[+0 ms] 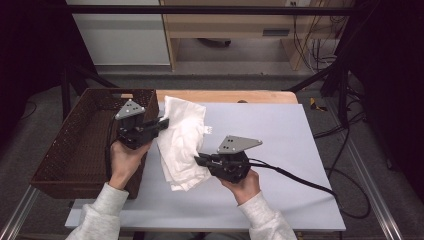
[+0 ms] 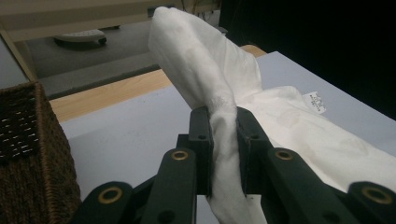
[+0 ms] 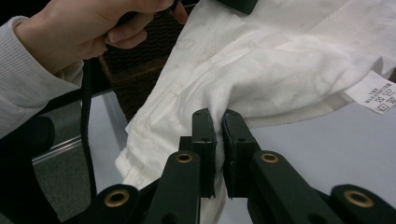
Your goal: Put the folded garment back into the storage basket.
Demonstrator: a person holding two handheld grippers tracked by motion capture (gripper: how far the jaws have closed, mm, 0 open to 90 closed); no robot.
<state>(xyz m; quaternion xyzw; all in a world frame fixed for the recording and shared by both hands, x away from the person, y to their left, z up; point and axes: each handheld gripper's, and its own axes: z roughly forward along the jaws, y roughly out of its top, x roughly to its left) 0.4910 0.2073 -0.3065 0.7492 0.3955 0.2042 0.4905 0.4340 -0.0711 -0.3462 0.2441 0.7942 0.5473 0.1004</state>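
A white garment (image 1: 182, 142) lies rumpled on the pale table (image 1: 280, 150) and hangs between both grippers. My left gripper (image 1: 164, 123) pinches its upper left edge beside the basket; in the left gripper view the cloth (image 2: 205, 70) is squeezed between the jaws of that gripper (image 2: 224, 128) and rises above them. My right gripper (image 1: 199, 160) is shut on the garment's lower right edge; in the right gripper view a fold of the garment (image 3: 280, 60) is clamped at the right gripper's (image 3: 218, 121) tips. A care label (image 3: 376, 98) hangs from the cloth.
A brown wicker basket (image 1: 75, 150) stands at the table's left edge, close behind my left hand (image 3: 93, 28). A black cable (image 1: 300, 180) trails right from the right gripper. Bare table surface stretches to the right and near the front edge.
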